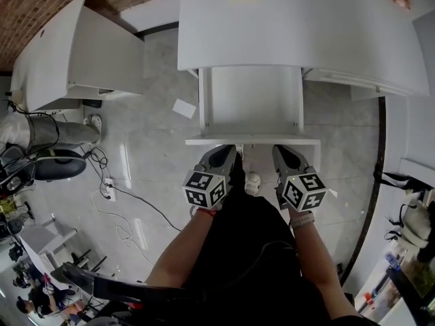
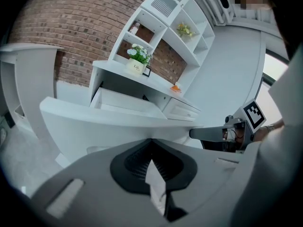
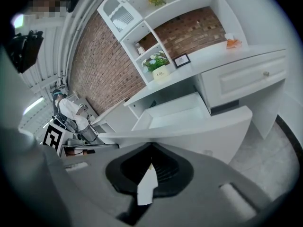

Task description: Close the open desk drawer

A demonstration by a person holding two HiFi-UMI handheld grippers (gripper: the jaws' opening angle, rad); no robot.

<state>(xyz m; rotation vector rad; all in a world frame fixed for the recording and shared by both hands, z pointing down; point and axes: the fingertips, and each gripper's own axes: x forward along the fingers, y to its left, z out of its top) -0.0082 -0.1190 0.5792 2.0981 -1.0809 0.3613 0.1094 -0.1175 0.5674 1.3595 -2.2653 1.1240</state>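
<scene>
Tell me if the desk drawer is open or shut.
Open. The drawer juts well out from under the desk, its white inside showing from above.

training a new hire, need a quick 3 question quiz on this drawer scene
1. Multiple choice: where are the left gripper and right gripper relative to the drawer? A) just before its front B) inside it C) under it
2. True or false: the drawer is shut.
3. Fill in: each gripper's jaws are ____ (apart / together).

Key: 1 A; 2 false, it is pulled out; 3 together.
</scene>
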